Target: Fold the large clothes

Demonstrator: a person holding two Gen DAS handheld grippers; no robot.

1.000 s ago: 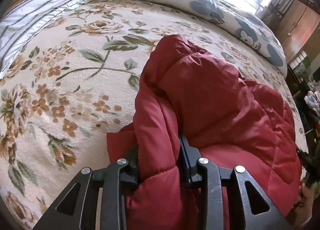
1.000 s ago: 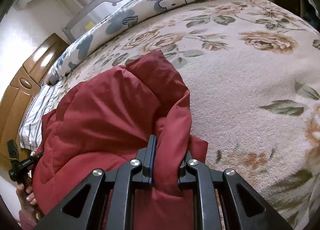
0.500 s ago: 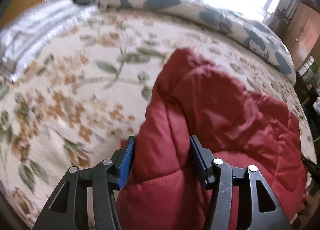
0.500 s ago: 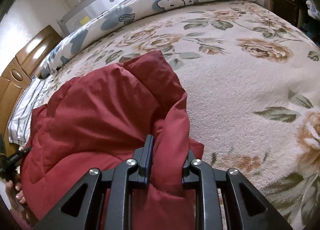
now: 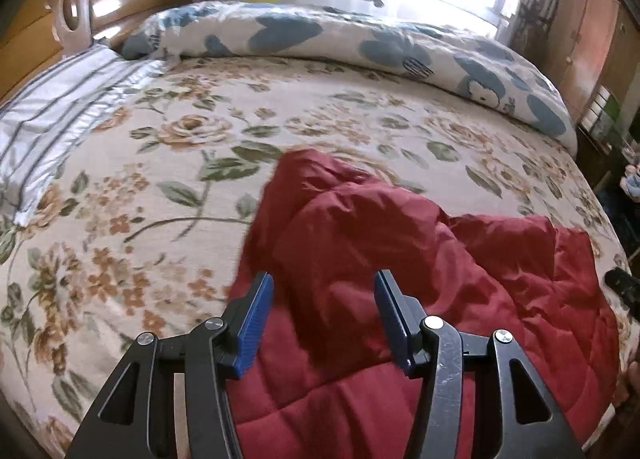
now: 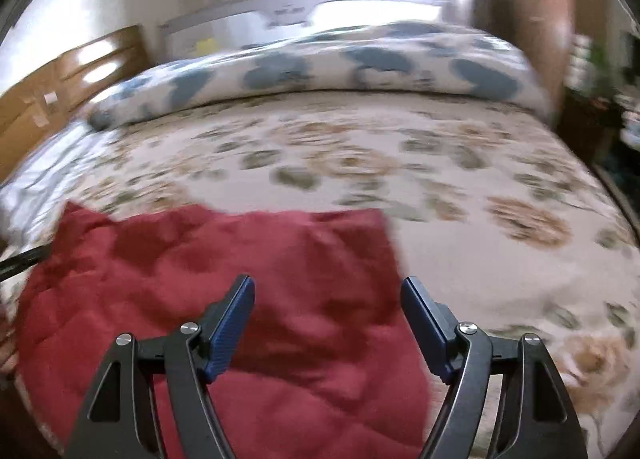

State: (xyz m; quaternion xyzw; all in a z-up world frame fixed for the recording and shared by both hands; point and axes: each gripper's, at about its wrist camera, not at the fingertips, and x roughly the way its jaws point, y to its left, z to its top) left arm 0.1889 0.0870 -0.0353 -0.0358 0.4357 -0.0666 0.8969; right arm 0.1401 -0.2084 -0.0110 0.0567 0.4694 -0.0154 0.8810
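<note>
A dark red quilted jacket (image 5: 420, 259) lies folded on the floral bedspread (image 5: 160, 163) near the bed's front edge. It also shows in the right wrist view (image 6: 240, 267), flatter and blurred. My left gripper (image 5: 324, 291) is open and empty, its blue pads raised just above the jacket's left part. My right gripper (image 6: 328, 295) is open and empty above the jacket's right edge. The tip of the other gripper (image 5: 622, 287) shows at the far right of the left wrist view.
A rolled blue-and-white duvet (image 5: 360, 43) lies along the far side of the bed. A striped pillow (image 5: 52, 115) sits at the left by the wooden headboard (image 5: 80, 7). A wooden wardrobe (image 5: 584, 39) stands at the right.
Both grippers have opened and let go of the red jacket, then pulled back and up. The jacket's raised folds have dropped onto the bed and lie flatter.
</note>
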